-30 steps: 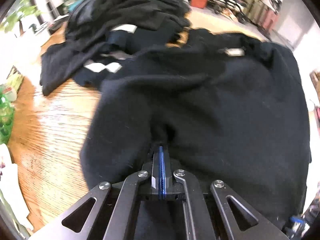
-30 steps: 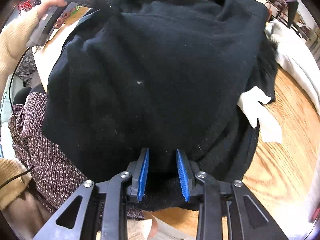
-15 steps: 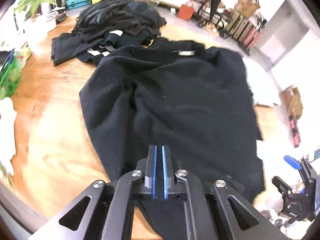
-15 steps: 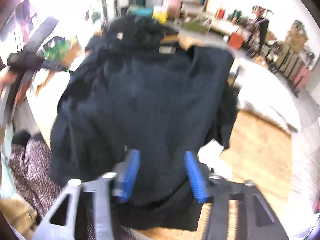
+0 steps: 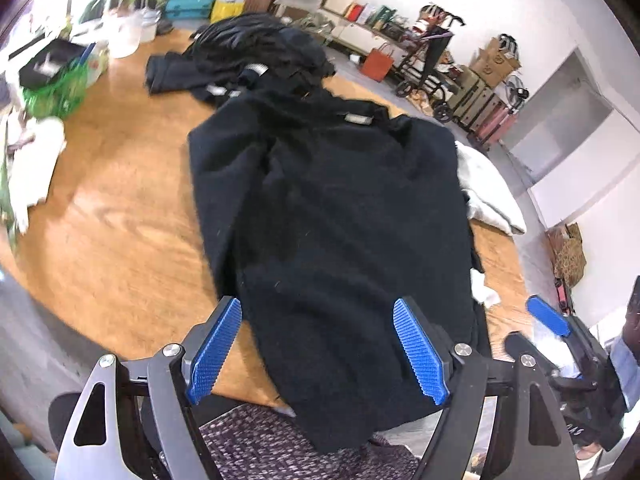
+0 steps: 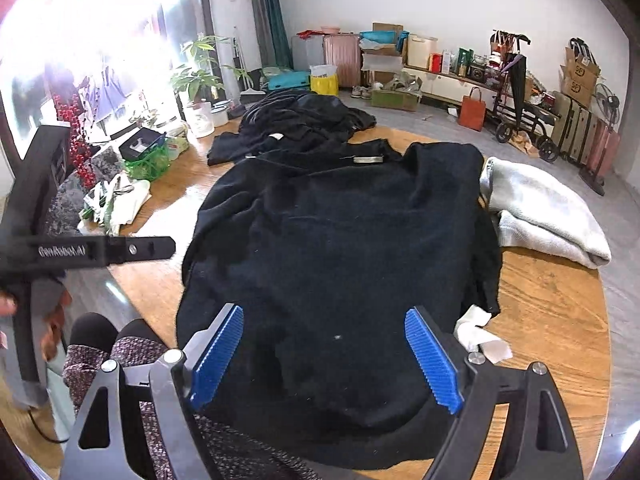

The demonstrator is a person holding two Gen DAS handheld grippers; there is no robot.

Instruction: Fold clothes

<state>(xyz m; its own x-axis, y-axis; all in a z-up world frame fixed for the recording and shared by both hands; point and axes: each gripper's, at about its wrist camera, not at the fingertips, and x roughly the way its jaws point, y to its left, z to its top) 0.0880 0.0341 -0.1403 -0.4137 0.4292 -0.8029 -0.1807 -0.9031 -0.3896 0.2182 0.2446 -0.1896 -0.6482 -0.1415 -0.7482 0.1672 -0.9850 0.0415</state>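
A black sweater [image 5: 340, 208] [image 6: 340, 240] lies flat on the round wooden table [image 5: 112, 216] [image 6: 552, 312]. Its collar and label are at the far end, and its hem hangs over the near edge onto a person's lap. My left gripper [image 5: 316, 350] hovers above the hem with its jaws opening; the cloth lies below them, not pinched. My right gripper [image 6: 326, 358] hangs over the same hem, its jaws also opening and free of the cloth. The left gripper's black body [image 6: 100, 248] shows at the left of the right wrist view.
A heap of black clothes [image 6: 304, 120] [image 5: 256, 52] lies at the far side of the table. A folded pale grey garment [image 6: 540, 208] [image 5: 488, 188] sits on the right. White paper [image 6: 480, 336] pokes out under the sweater's right edge. A green basket [image 6: 148, 160] stands left.
Both grippers have let go of the sweater and their jaws have spread wide. Both have pulled back and risen, and the sweater now lies spread out on the table.
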